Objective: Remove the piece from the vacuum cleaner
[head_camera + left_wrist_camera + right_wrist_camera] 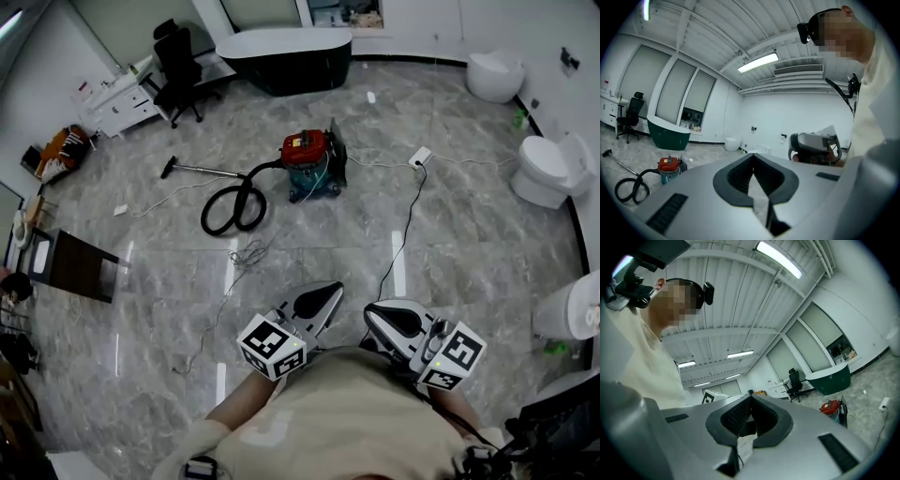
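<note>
This looks like a bathroom-fittings showroom. A wide grey marble-tiled floor (450, 234) stretches out, with a dark freestanding bathtub (284, 58) far ahead of the left tongs (322, 300). White toilets (548, 169) stand along the room's edge, well to the right of the right tongs (389, 319). An office chair (178, 70) and a white desk (117, 103) sit far ahead and to the left. Strip lights (758, 62) hang from a ribbed industrial ceiling (708, 28).

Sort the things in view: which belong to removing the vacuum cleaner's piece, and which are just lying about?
Job: vacuum cleaner, its hose, wand, left gripper and right gripper (both shut, empty).
Lying about: office chair, bathtub, toilet, loose cable.
</note>
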Tool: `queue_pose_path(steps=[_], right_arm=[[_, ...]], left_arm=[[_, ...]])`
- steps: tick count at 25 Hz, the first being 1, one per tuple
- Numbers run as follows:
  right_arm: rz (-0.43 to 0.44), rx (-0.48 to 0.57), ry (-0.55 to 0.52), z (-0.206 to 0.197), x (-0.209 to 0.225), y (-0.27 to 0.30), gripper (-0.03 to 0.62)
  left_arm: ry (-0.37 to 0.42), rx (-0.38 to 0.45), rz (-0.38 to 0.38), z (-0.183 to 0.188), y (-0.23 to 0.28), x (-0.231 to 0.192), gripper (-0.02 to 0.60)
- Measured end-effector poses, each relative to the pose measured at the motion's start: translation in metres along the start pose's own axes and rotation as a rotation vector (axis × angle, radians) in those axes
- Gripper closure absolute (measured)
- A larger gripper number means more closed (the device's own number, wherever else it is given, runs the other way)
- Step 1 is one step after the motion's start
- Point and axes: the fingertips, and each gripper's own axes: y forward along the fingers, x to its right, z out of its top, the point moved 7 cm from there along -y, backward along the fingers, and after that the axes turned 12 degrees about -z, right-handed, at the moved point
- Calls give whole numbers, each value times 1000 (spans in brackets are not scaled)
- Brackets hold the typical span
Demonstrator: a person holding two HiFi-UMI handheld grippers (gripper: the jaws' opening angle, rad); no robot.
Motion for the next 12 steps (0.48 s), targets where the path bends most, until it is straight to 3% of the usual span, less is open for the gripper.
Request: queue_pose_path(steps=[7,12], right_arm=[[17,4,11,6,41,-21,592],[18,-9,86,9,69,-15,592]], left_arm=[[40,-39,24,5,47,1,578],[64,-29,55,13,59,-11,578]])
